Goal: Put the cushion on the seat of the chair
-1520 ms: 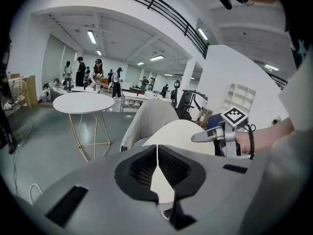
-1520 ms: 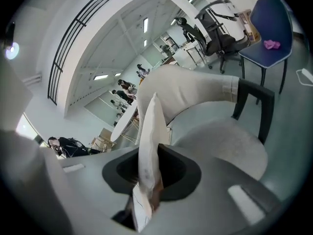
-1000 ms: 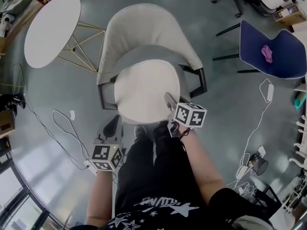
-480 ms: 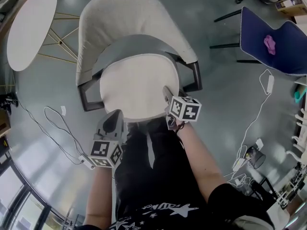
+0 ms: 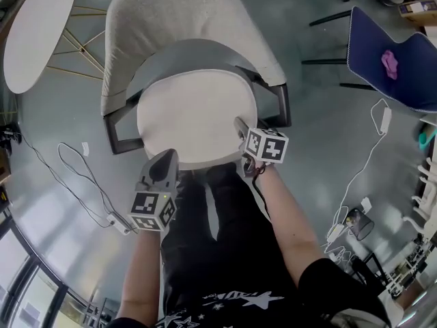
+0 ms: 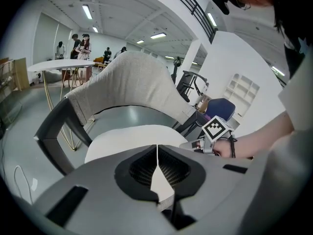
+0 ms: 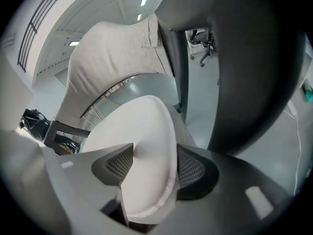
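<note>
One cushion (image 5: 194, 115), one pale chair (image 5: 184, 12), one blue chair (image 5: 369, 50), one white table (image 5: 37, 33).

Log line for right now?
cushion: on chair seat | left gripper: shut on cushion | right gripper: jaws opening, cushion between

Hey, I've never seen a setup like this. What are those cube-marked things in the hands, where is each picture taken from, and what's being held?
A person holds a two-jaw claw in each hand; the patterned cubes belong to them. One picture looks down from a head camera; the other two look along each claw. A white cushion lies on the seat of the chair. The left claw is shut on its front edge. The right claw is opening, with the cushion's edge between its jaws.
</note>
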A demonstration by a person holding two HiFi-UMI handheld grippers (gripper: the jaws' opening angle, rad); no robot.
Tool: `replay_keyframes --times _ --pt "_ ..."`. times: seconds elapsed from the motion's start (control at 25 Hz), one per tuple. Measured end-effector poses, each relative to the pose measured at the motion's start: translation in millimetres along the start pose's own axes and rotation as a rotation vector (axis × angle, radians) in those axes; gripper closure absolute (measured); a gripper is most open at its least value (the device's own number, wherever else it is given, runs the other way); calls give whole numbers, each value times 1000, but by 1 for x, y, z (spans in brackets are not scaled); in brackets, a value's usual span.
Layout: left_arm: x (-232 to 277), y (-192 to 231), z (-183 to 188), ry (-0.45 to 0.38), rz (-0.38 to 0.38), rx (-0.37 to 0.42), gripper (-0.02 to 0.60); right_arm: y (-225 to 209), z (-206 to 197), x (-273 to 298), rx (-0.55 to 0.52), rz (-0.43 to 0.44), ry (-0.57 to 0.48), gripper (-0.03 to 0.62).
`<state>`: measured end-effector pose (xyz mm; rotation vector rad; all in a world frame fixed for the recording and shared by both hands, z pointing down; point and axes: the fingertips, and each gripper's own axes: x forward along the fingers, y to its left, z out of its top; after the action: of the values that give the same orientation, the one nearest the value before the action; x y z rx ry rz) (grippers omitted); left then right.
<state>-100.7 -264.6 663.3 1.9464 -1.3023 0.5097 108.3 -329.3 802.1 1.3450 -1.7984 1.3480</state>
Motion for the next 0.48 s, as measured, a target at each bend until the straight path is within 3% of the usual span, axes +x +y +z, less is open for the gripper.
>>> replay_keyframes --times 0.16,0.48 --pt "-3 5 -3 -3 -4 -30 568 -15 -4 -7 7 -83 -28 339" --pt "-12 16 1 -31 -21 -24 568 -16 -17 -29 -4 -171 -80 339"
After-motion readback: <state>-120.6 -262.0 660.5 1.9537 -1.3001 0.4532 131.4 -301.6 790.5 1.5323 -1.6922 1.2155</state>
